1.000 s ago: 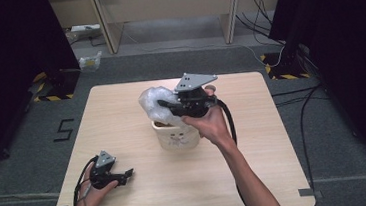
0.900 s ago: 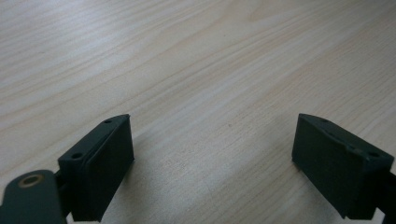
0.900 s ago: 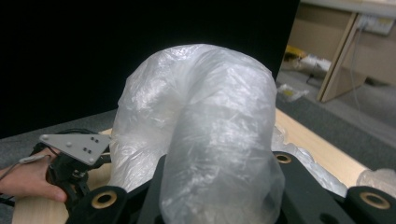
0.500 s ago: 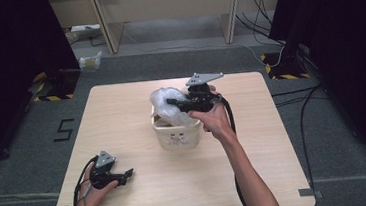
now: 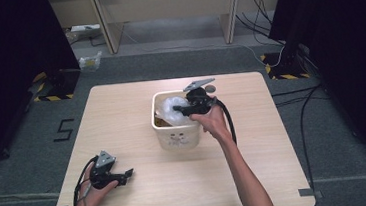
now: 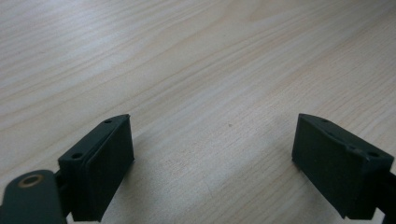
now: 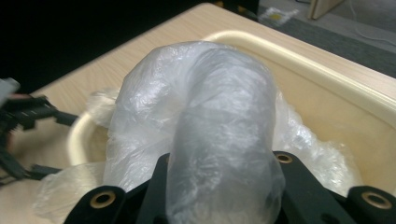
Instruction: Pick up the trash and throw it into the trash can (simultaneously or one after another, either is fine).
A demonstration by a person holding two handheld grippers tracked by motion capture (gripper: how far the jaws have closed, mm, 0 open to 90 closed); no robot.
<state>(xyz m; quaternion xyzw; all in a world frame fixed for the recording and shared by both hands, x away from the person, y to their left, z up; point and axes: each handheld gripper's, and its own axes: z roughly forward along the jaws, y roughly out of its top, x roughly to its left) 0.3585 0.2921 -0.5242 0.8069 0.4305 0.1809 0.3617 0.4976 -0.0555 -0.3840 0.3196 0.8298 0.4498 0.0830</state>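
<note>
The right gripper [image 5: 182,111] clenches a clear plastic bag [image 5: 174,110] inside the cream bin [image 5: 176,136] mid-table, its rim just beside the jaws. The left gripper [image 5: 125,176] rests released on bare table [image 5: 121,113] near the near-left edge.

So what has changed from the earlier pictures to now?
The right gripper, shut on the clear plastic bag, has come down and lowered it into the cream bin. The left gripper stayed open at the table's near edge.
</note>
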